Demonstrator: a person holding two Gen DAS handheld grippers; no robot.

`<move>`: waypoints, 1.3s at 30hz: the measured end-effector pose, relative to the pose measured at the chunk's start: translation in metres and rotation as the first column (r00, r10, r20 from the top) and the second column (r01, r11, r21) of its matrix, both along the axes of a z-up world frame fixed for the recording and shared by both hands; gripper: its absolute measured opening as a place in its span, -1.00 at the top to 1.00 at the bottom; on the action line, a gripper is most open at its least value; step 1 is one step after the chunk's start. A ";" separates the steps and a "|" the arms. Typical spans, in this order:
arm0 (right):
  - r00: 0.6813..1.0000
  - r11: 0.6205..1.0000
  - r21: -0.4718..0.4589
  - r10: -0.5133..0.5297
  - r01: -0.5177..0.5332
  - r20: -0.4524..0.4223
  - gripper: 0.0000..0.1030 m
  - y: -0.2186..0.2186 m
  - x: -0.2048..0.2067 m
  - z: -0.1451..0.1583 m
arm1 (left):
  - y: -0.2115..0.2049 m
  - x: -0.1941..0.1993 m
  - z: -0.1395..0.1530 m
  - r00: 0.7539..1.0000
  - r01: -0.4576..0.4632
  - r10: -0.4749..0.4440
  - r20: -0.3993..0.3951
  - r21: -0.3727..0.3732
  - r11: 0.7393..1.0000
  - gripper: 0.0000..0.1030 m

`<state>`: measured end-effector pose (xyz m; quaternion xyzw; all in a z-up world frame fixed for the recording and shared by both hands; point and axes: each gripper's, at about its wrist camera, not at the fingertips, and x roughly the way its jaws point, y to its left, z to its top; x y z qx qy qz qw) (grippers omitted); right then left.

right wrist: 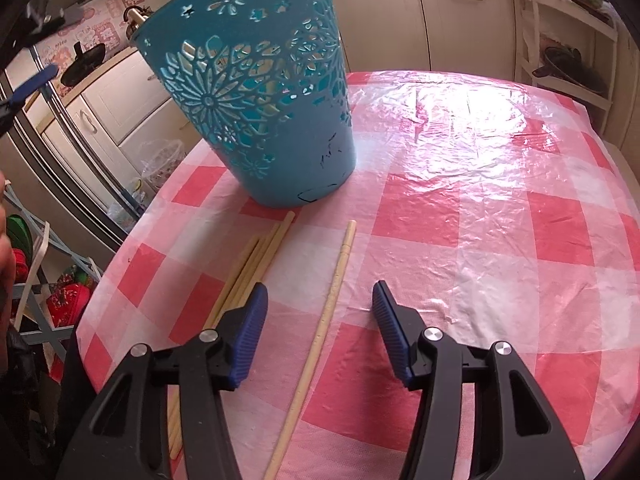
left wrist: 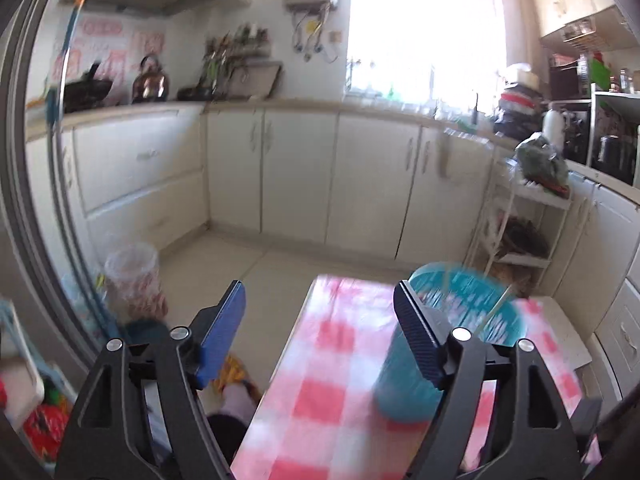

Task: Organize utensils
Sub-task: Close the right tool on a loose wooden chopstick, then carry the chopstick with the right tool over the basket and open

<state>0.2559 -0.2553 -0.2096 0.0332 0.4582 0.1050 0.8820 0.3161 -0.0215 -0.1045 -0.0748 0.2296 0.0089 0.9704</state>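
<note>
A teal cut-out basket (right wrist: pixel 260 100) stands upright on the red-and-white checked tablecloth (right wrist: pixel 480 240). In the left wrist view the basket (left wrist: pixel 460 320) is blurred, with pale chopsticks (left wrist: pixel 496 308) leaning inside it. My right gripper (right wrist: pixel 320 286) is open just above the cloth. One loose chopstick (right wrist: pixel 320 340) lies between its fingers, and neither pad touches it. A bundle of several chopsticks (right wrist: pixel 252 264) lies to the left, partly under the left finger. My left gripper (left wrist: pixel 318 286) is open and empty, left of the basket near the table's edge.
A bin lined with a plastic bag (left wrist: pixel 134 276) stands on the floor left of the table. A white shelf rack (left wrist: pixel 516 232) stands beyond the basket. Cream cabinets (left wrist: pixel 300 168) line the far wall. A low rack with red items (right wrist: pixel 36 280) sits at the table's left.
</note>
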 end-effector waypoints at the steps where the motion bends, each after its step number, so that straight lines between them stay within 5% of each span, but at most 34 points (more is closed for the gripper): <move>1: 1.000 0.999 -0.034 -0.005 0.005 0.002 0.03 0.004 0.000 0.000 | 0.007 0.002 -0.015 0.999 -0.003 0.003 -0.048 -0.007 1.000 -0.43; 6: 0.999 0.980 -0.197 -0.032 0.034 0.012 0.50 0.017 0.005 0.000 | 0.014 0.026 -0.085 0.964 0.009 -0.022 -0.265 -0.052 0.999 -0.43; 11: 0.999 0.953 -0.297 0.054 -0.053 -0.004 0.86 0.036 0.004 0.001 | 0.001 0.038 -0.111 0.944 0.039 -0.059 -0.324 -0.069 0.997 -0.43; 17: 0.994 0.999 0.030 -0.006 0.010 -0.113 0.89 -0.006 0.004 0.005 | -0.004 0.040 -0.124 0.940 0.047 -0.070 -0.334 -0.076 0.996 -0.43; 25: 0.998 0.915 0.399 -0.045 0.055 -0.035 0.89 -0.046 -0.037 0.055 | -0.010 0.045 -0.131 0.929 0.062 -0.082 -0.361 -0.065 0.996 -0.43; 33: 0.968 0.862 0.500 -0.055 -0.077 0.244 0.89 -0.030 -0.014 0.175 | -0.007 0.047 -0.133 0.925 0.048 -0.076 -0.373 -0.082 0.995 -0.43; 39: 0.898 0.892 0.453 -0.199 0.000 0.392 0.89 -0.006 0.049 0.212 | -0.007 0.048 -0.133 0.927 0.052 -0.080 -0.367 -0.086 0.995 -0.43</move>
